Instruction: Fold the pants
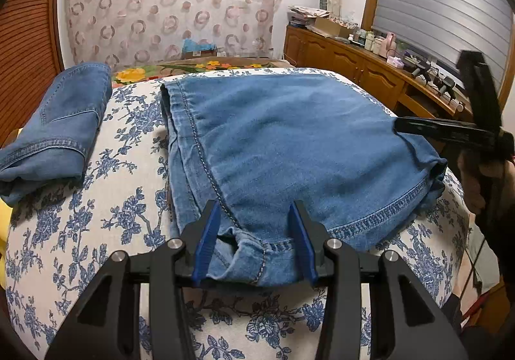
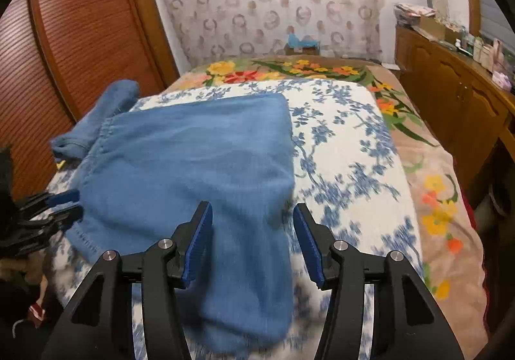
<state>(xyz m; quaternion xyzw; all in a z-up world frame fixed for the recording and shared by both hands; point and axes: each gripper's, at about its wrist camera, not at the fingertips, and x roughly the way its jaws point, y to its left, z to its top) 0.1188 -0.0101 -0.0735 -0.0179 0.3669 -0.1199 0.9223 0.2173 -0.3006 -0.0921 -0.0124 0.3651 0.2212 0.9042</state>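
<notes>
Blue denim pants [image 1: 289,147] lie folded on the blue-flowered white cloth [image 1: 122,218]. My left gripper [image 1: 256,218] is open, its blue pads on either side of the near hem corner, with the cloth between them and no grip. My right gripper [image 2: 252,225] is open over the pants' near right edge [image 2: 199,173]; this view is blurred. The right gripper also shows in the left wrist view [image 1: 399,126] at the pants' far right corner, and the left gripper shows in the right wrist view [image 2: 72,204] at the pants' left edge.
A second folded pair of jeans [image 1: 61,125] lies at the left edge of the bed. A flowered blanket [image 2: 434,173] covers the bed's right side. A wooden cabinet [image 1: 360,67] with clutter stands to the right, and a slatted wooden door [image 2: 80,38] stands to the left.
</notes>
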